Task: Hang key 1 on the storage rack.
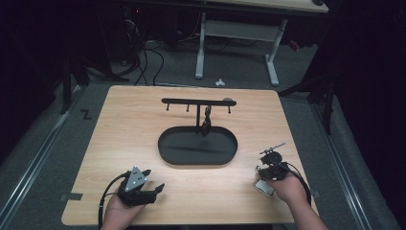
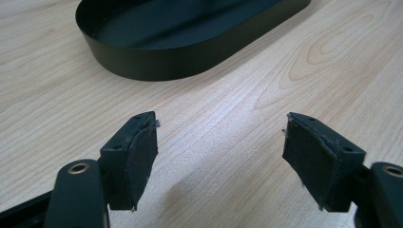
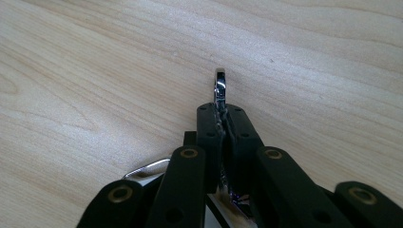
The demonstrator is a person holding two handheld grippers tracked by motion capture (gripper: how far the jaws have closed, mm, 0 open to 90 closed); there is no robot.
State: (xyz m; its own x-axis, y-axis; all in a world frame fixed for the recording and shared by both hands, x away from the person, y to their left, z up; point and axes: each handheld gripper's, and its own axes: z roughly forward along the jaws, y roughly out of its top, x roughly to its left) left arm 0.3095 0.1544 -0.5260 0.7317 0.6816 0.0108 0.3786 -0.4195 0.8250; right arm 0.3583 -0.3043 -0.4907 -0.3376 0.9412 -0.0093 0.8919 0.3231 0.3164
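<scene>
Two hands enter at the bottom edge of the high view. At lower left the left gripper (image 1: 152,179) lies low over the wooden table (image 1: 119,124), jaws spread with nothing between them. At lower right the right gripper (image 1: 266,167) has its jaws pinched together on a small shiny metal clasp (image 1: 274,147) whose tip pokes toward the upper right; a flat silvery piece (image 1: 264,187) lies under the hand. Between and beyond both grippers, at mid-frame, stands a black oval tray (image 1: 172,158) with a T-shaped hanger rack (image 1: 197,101) rising from it; a dark item (image 1: 206,123) dangles from the bar.

Black padded jaws frame the bottom of the left gripper view, standing wide apart over bare wood, gripping nothing. The tray's wall (image 2: 157,64) curves across the top, well clear of the pads (image 2: 142,156).

Closed jaws fill the lower centre of the right gripper view, clamping the clasp (image 3: 219,85), which sticks up just past the tips over bare wood. A silvery edge (image 3: 147,168) shows at lower left.
</scene>
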